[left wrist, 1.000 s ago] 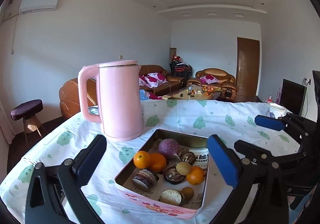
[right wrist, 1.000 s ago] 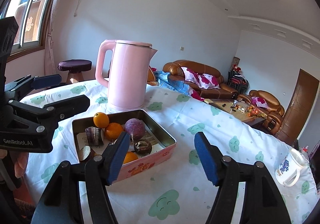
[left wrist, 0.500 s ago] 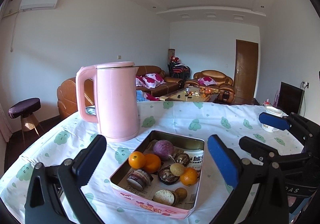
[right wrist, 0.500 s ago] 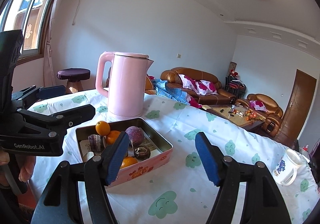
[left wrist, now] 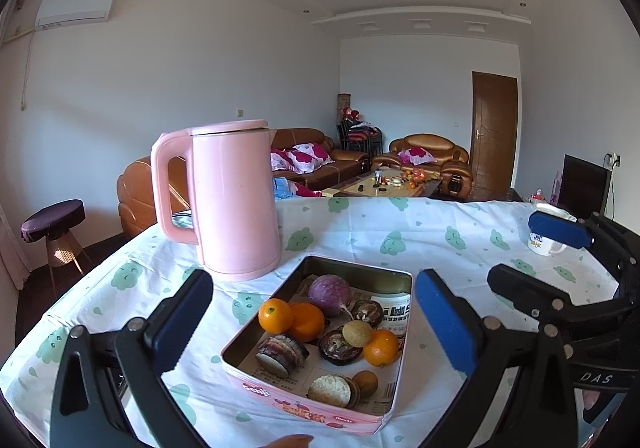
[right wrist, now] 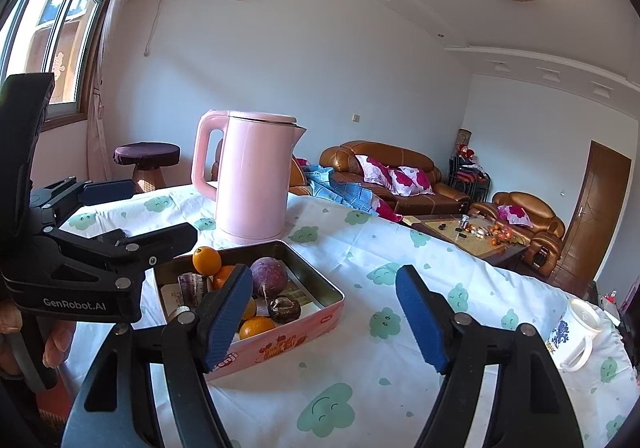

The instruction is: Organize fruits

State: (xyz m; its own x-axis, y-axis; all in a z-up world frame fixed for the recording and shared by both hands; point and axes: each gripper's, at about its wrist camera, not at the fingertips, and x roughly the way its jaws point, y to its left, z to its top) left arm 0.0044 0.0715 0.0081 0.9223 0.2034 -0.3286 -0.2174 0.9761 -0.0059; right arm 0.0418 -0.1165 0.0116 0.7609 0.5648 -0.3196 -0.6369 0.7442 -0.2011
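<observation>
Item: fruits, assorted, in a shallow rectangular pink tin (left wrist: 304, 406) lined with printed paper, standing on your table under a white cloth with green smiling clouds (left wrist: 424, 232).

Contents, left wrist view: two orange mandarins (left wrist: 290, 318) touching at the tin's left side; a round purple fruit (left wrist: 330, 294) behind them; a third mandarin (left wrist: 381, 347) near the right wall; two small tan round fruits (left wrist: 357, 333); dark cut halves (left wrist: 339, 346) between them; a sliced piece (left wrist: 282, 354) and a pale cut round (left wrist: 330, 390) towards the front.

Position relative to your left gripper (left wrist: 312, 322): the tin lies directly ahead and below, framed between the two blue pads. The jaws stand wide apart with nothing pressed by them.

Position relative to your right gripper (right wrist: 322, 318): the tin (right wrist: 280, 342) sits ahead to the left, its near corner partly behind the left blue pad. The jaws are opening, with only tablecloth between them.

Adjacent: a tall pink electric kettle (left wrist: 228, 199), upright, just behind the tin's left rear corner. A white mug with blue print (right wrist: 574, 334) stands well apart, near the table's right edge.

Surroundings: brown leather sofas (right wrist: 384, 171) and a low coffee table (right wrist: 468, 234) beyond.
</observation>
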